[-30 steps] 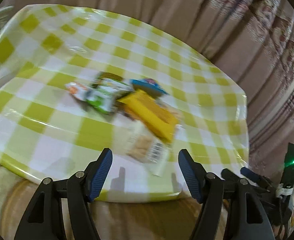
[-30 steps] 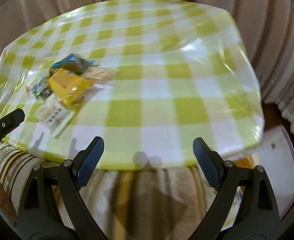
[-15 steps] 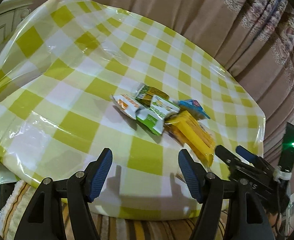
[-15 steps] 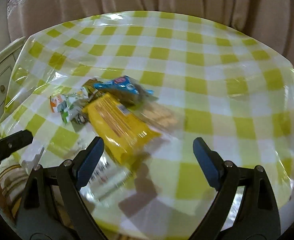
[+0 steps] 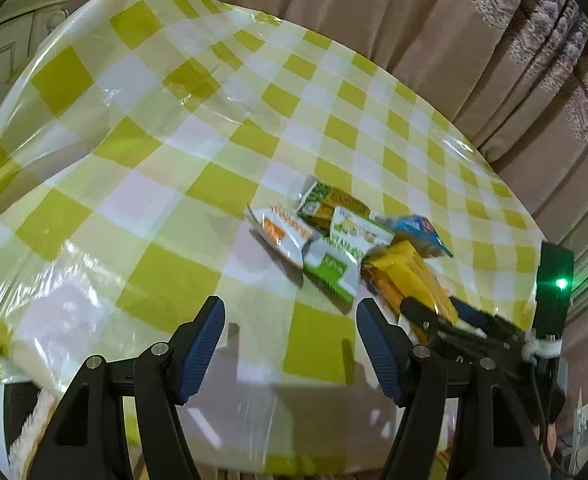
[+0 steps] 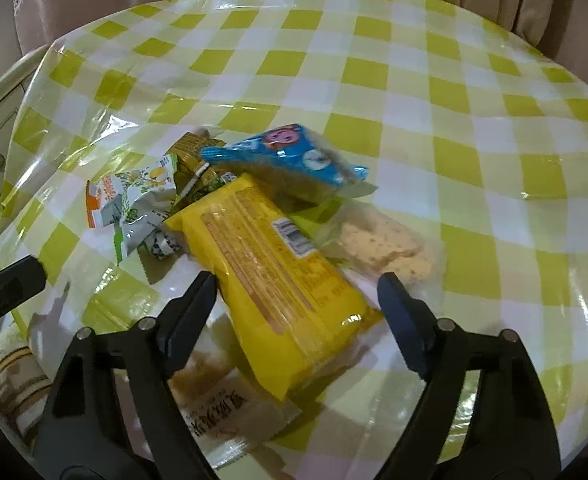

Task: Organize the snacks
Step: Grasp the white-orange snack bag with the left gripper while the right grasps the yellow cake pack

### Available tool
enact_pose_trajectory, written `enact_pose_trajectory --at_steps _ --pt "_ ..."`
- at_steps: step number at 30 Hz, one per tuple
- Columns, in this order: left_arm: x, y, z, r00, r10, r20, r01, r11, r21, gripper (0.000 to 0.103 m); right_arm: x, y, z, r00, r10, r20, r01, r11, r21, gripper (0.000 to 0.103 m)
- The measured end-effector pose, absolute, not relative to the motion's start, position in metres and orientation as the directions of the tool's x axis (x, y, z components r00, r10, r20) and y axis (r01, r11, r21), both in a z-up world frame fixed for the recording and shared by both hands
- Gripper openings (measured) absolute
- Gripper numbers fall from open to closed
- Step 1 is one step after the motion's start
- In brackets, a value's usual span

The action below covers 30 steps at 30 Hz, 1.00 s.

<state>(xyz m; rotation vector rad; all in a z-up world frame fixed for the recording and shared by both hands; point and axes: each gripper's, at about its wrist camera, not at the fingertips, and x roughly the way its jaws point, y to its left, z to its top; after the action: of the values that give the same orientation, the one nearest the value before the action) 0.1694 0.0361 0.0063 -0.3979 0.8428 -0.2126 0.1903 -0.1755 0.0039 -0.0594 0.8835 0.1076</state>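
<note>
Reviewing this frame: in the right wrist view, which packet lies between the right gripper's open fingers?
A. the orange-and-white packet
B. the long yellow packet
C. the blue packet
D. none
B: the long yellow packet runs down between the open fingers of the right gripper, which are not closed on it.

The left wrist view looks down across the table (image 5: pixel 142 168) from its near edge, snack pile (image 5: pixel 345 240) ahead-right. The right wrist view sits close above that pile (image 6: pixel 262 248). Both views share it.
</note>
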Motion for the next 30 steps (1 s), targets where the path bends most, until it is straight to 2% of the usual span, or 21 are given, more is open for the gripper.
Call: enact_pose_trajectory --at_steps 3,7,14,19,23,25,30 --pt "0.185 0.042 0.007 0.663 -0.313 -0.68 0.002 0.909 -0.416 0.069 0.195 -0.172 0.002 0.621 0.086 -0.779 -0.125 0.992 0.01 0.076" --pt "0.211 0.042 0.012 0.681 -0.257 -0.686 0.023 0.943 -0.331 0.069 0.194 -0.171 -0.002 0.622 0.1 -0.776 -0.13 0.991 0.024 0.071" --pt "0.241 0.026 0.014 0.677 -0.249 -0.693 0.142 0.968 -0.209 0.068 0.185 -0.184 -0.001 0.635 0.082 -0.768 -0.052 0.997 0.063 0.066" --pt "0.249 0.009 -0.001 0.627 -0.247 -0.739 0.192 0.968 -0.161 0.067 0.181 -0.195 -0.001 0.647 0.083 -0.758 -0.009 0.995 0.101 0.065" --pt "0.255 0.005 -0.003 0.63 -0.234 -0.74 0.204 0.97 -0.133 0.066 0.183 -0.195 -0.002 0.649 0.068 -0.758 0.003 0.996 0.092 0.067" --pt "0.257 0.007 -0.005 0.626 -0.246 -0.739 0.207 0.967 -0.147 0.065 0.184 -0.195 -0.004 0.649 0.06 -0.759 0.007 0.996 0.084 0.071" --pt "0.256 0.016 -0.015 0.593 -0.278 -0.755 0.201 0.96 -0.196 0.056 0.184 -0.199 -0.005 0.648 0.072 -0.758 0.014 0.994 0.106 0.074"
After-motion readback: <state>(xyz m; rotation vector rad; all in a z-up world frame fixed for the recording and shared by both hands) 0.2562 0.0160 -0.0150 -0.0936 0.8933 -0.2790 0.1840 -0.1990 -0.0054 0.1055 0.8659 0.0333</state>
